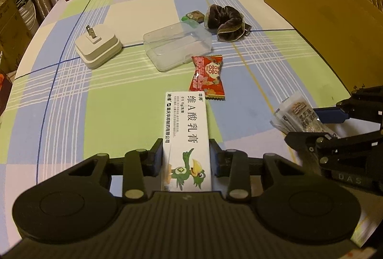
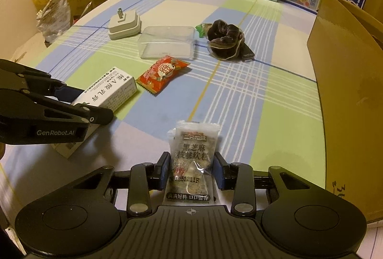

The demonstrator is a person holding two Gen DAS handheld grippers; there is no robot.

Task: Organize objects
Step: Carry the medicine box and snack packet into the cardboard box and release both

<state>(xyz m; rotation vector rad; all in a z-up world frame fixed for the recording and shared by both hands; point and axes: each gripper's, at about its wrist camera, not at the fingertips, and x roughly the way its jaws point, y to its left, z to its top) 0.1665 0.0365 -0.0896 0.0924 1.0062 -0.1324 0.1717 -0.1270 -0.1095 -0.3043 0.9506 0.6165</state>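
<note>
Pinching a long white cardboard ointment box (image 1: 186,139), the left gripper (image 1: 186,156) sat low over the checked table (image 1: 119,115) while the right gripper (image 2: 191,170) clamped a clear snack sachet (image 2: 191,163), so both probably needed level carries toward the brown cardboard carton (image 2: 354,91)

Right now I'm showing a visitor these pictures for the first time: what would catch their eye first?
Each gripper already holds something: the left gripper clamps a long white cardboard ointment box, the right gripper a pale plastic snack sachet. Beyond them on the checked tablecloth lie a bright red candy wrapper and a clear plastic box, with a tall brown cardboard carton at the right.
</note>
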